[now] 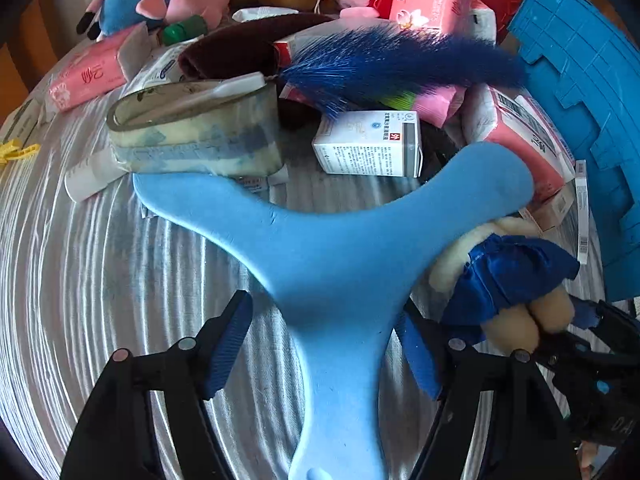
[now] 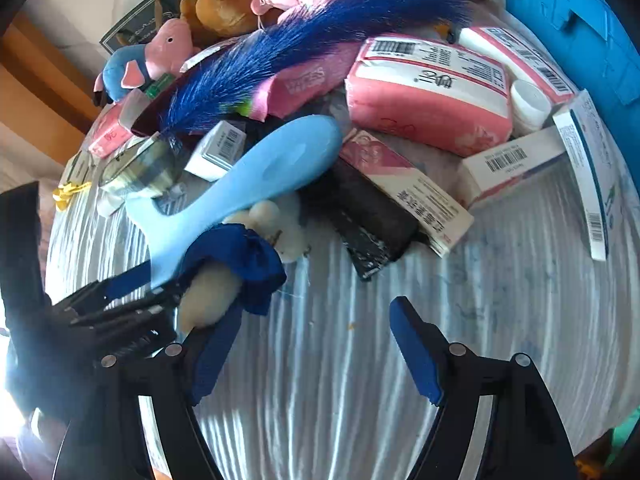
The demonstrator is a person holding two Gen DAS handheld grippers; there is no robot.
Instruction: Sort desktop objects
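Note:
A light blue three-armed flat toy [image 1: 332, 264] lies on the striped grey cloth, its stem running down between the fingers of my left gripper [image 1: 324, 312]. That gripper stands open, and its left pad is clearly apart from the toy. To its right lies a cream plush doll in a dark blue dress [image 1: 508, 272], partly under one arm of the toy [image 2: 260, 172]. My right gripper [image 2: 312, 312] is open over bare cloth. The doll [image 2: 240, 256] rests against the tip of its left finger, and nothing is pressed between the pads.
A crowded pile lies beyond: a blue feather duster [image 1: 400, 60], a white medicine box [image 1: 372, 144], pink tissue packs [image 2: 428, 96], a black block [image 2: 368, 216], a patterned pouch [image 1: 196, 132] and plush pigs [image 1: 160, 0]. A blue plastic tray [image 1: 580, 100] stands at the right.

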